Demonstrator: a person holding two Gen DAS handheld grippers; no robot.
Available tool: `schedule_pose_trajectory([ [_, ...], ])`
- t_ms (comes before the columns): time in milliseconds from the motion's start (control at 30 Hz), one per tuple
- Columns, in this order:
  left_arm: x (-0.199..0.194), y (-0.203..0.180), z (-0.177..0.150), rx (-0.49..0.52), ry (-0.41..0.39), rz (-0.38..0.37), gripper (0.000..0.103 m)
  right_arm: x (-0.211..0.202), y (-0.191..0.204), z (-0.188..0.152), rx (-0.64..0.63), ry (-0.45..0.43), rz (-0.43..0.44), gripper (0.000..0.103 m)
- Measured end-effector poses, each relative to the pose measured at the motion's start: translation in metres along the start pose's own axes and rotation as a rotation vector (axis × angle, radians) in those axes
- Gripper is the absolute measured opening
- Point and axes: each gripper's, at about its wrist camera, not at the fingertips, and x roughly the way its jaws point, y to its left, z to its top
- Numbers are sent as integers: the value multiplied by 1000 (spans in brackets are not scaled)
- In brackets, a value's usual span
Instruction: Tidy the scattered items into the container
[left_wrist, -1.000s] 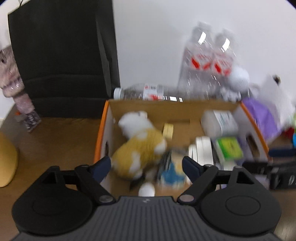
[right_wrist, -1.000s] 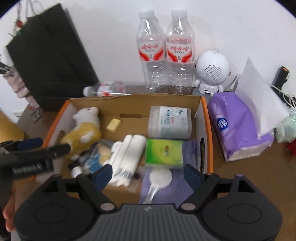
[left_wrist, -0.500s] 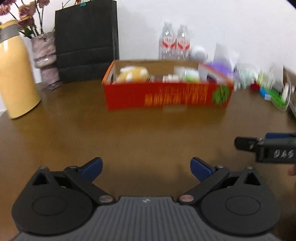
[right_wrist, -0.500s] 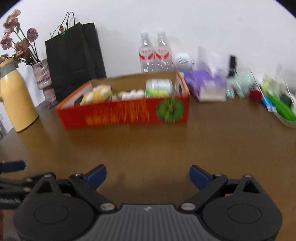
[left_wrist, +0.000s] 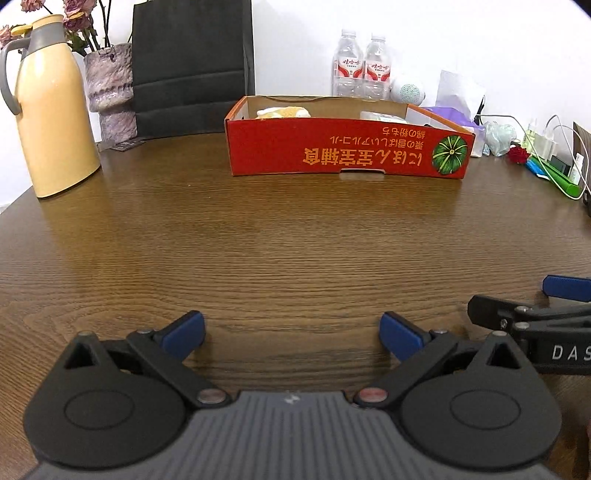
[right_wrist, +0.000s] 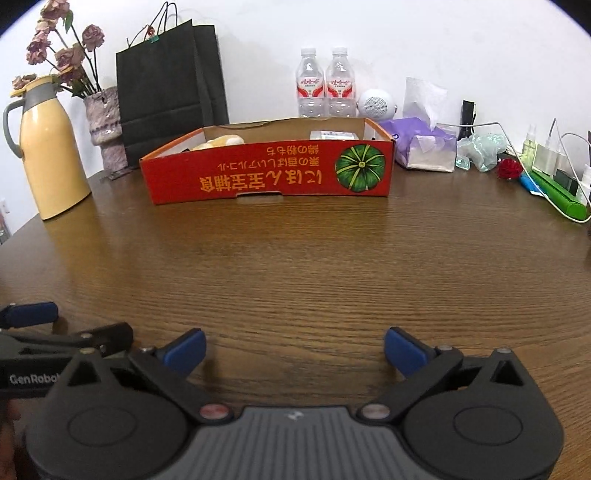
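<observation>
Grippers left (left_wrist: 291, 328) and right (right_wrist: 294, 345), both gaping empty, I'm resting low, well short of red cardboard box (right_wrist: 258, 173).

You were working in a lived-in room, a home or small office by the look of it, not a lab or workshop. Wood-grain worktop (right_wrist: 295, 266) against a plain white wall (right_wrist: 406, 44). On it, far left: a yellow thermos jug (right_wrist: 48, 155) and a mottled vase (right_wrist: 105, 125) of dried roses, with a black paper shopping bag (right_wrist: 170, 85) beside them. Along the wall: two bottled waters (right_wrist: 325, 88), a round white speaker (right_wrist: 376, 104), a purple tissue pack (right_wrist: 421, 144). Far right: chargers and white cables (right_wrist: 554, 147), loosely piled. A red produce carton (right_wrist: 266, 173) printed with a pumpkin sat mid-worktop, reused as a bin. Everyday clutter, nothing industrial.
</observation>
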Motion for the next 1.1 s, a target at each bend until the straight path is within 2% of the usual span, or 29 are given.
schedule_pose_trajectory([
  [300, 3, 3, 2, -11, 0, 7, 103, 5, 5, 1, -35, 20, -51, 103],
  [1100, 2, 4, 1, -10, 1, 8, 103, 6, 5, 2, -41, 21, -45, 103],
])
